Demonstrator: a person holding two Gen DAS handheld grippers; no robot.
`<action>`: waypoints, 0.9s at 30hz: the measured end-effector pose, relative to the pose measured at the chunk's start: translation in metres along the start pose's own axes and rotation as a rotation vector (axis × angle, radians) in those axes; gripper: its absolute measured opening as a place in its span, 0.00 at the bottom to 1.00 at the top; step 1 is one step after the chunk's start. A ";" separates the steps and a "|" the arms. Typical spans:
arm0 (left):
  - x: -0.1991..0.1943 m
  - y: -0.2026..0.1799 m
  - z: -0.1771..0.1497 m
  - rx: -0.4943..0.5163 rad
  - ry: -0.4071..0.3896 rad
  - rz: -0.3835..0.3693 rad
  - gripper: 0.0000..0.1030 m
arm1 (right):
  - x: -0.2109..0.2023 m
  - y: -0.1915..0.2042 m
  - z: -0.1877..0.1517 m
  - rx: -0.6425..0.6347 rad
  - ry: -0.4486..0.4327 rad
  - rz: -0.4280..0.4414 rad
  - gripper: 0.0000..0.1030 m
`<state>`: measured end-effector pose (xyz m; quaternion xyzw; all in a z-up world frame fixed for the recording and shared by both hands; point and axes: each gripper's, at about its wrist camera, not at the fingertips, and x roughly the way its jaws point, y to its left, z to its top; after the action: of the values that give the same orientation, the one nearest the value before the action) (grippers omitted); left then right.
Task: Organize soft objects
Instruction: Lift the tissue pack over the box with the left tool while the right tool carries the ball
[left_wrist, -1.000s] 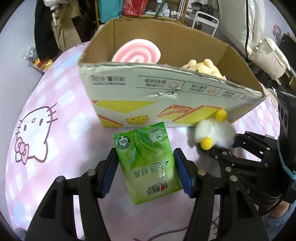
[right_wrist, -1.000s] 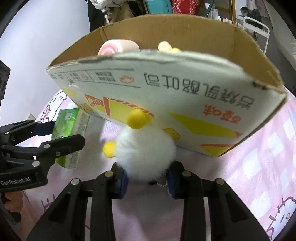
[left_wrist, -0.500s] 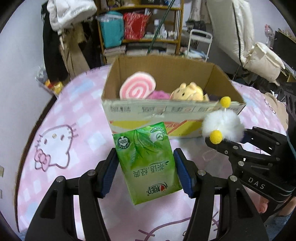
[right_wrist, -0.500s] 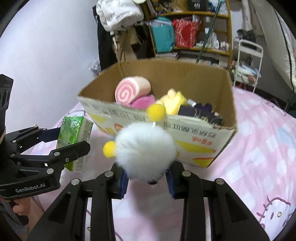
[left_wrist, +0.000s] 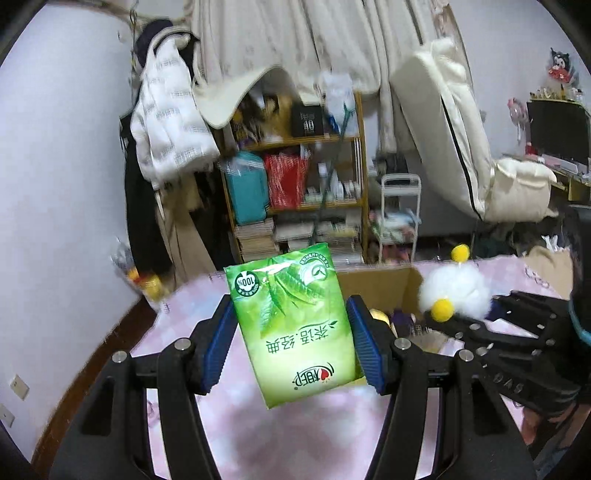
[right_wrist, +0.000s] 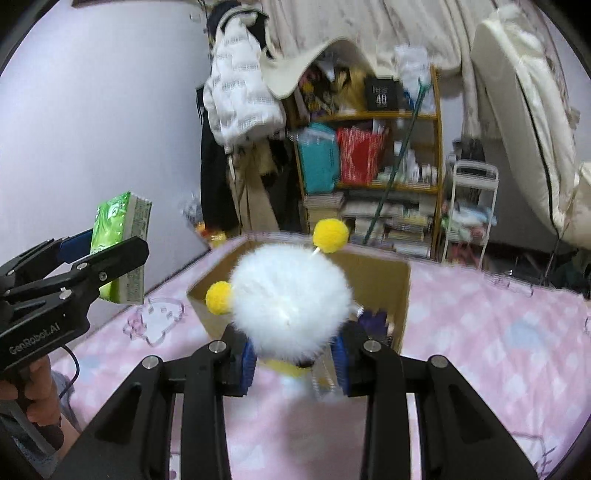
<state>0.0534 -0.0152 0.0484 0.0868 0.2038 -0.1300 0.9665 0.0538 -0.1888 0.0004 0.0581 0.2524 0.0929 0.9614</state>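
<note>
Lifting clear of the bed, both jaws now hold loads above the cardboard box: left tissue pack, right pompom, ready to drop.

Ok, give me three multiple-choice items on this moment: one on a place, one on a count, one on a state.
1. Where is the cardboard box?
A. on the pink bed cover
B. on the wooden shelf
C. on the floor

2. How many yellow pom-poms show on the white fluffy toy?
A. one
B. two
C. four

3. What state is the left gripper in?
A. open, holding nothing
B. shut on the green tissue pack
C. shut on the white toy

Answers:
1 A, the pink bed cover surrounds the box.
2 B, one on top, one at the side.
3 B, blue-padded jaws press both sides of the green tissue pack; the right gripper holds the toy.
</note>
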 end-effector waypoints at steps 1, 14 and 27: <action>-0.003 0.001 0.006 0.007 -0.016 0.000 0.58 | -0.003 0.000 0.005 0.001 -0.017 0.003 0.35; -0.005 0.007 0.078 0.004 -0.152 -0.013 0.58 | -0.033 -0.010 0.095 -0.033 -0.233 -0.046 0.35; 0.049 0.011 0.054 -0.027 -0.066 -0.019 0.58 | 0.013 -0.017 0.060 -0.027 -0.137 -0.040 0.35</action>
<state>0.1196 -0.0274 0.0781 0.0675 0.1744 -0.1394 0.9724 0.0968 -0.2065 0.0437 0.0464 0.1859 0.0729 0.9788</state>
